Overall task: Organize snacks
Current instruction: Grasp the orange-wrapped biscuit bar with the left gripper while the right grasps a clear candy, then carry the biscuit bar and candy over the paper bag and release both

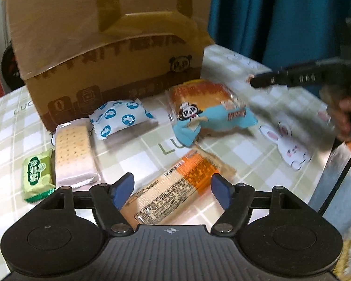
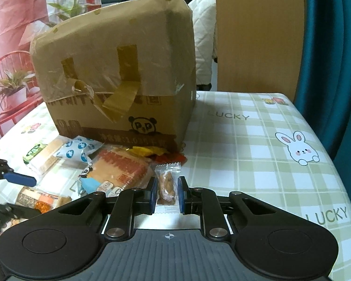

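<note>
Right gripper (image 2: 167, 193) clamped on a small clear-wrapped snack (image 2: 167, 185) above the checked tablecloth (image 2: 257, 164); left gripper (image 1: 173, 190) spread wide, empty, over an orange-labelled packet (image 1: 175, 192) near the cardboard box (image 1: 105, 53).

Print on the orange-labelled packet (image 1: 175, 192) (partly behind the tongs) is unreadably small.

— What snacks lie in front of the cardboard box (image 1: 110, 53)?

— A small green packet (image 1: 38, 178) beside a clear-wrapped cracker bar (image 1: 73, 154), then a white pouch with blue spots (image 1: 119, 119), a panda-printed cake pack (image 1: 206, 107) and a long orange-and-cream pack (image 1: 173, 192) lying label-up, nearest.

— And the small one?

— A clear sachet of brown biscuit (image 2: 167, 185) stands upright, apart from the rest, with yellow and red wrappers (image 2: 159, 153) behind it at the box's foot.
</note>
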`<state>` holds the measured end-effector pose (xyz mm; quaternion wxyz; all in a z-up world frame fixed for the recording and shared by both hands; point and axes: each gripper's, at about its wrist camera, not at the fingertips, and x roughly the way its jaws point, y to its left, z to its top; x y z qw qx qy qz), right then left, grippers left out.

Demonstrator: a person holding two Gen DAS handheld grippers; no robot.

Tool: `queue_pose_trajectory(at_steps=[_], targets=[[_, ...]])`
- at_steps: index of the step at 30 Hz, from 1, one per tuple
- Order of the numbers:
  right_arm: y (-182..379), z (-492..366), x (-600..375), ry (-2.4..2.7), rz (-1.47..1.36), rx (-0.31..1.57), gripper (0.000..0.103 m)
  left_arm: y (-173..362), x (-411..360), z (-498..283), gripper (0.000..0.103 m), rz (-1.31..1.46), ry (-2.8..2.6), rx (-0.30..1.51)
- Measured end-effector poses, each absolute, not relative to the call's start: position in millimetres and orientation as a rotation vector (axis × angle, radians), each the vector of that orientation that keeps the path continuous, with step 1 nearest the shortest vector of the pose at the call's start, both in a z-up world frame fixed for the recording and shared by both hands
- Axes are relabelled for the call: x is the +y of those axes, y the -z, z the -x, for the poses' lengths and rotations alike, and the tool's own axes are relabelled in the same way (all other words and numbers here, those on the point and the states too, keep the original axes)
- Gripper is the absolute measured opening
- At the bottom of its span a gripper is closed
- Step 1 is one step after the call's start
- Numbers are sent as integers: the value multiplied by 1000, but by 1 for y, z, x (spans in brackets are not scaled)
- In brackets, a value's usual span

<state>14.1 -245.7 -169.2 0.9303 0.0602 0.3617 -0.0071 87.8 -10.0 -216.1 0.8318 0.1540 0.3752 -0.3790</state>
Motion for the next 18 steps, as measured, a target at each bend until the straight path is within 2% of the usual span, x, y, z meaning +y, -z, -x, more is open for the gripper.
queue_pose_trajectory(at_steps=[5, 8, 9, 18], targets=[[166, -15, -242, 7, -119, 736, 16, 226, -15, -98, 73, -350, 713, 818], [165, -15, -241, 6, -119, 735, 16, 229, -11, -105, 56, -272, 673, 836], [165, -15, -241, 6, -119, 734, 16, 228, -10, -104, 39, -269, 658, 830], [142, -13, -237, -17, -122, 665, 16, 192, 16, -103, 38, -117, 605, 743]])
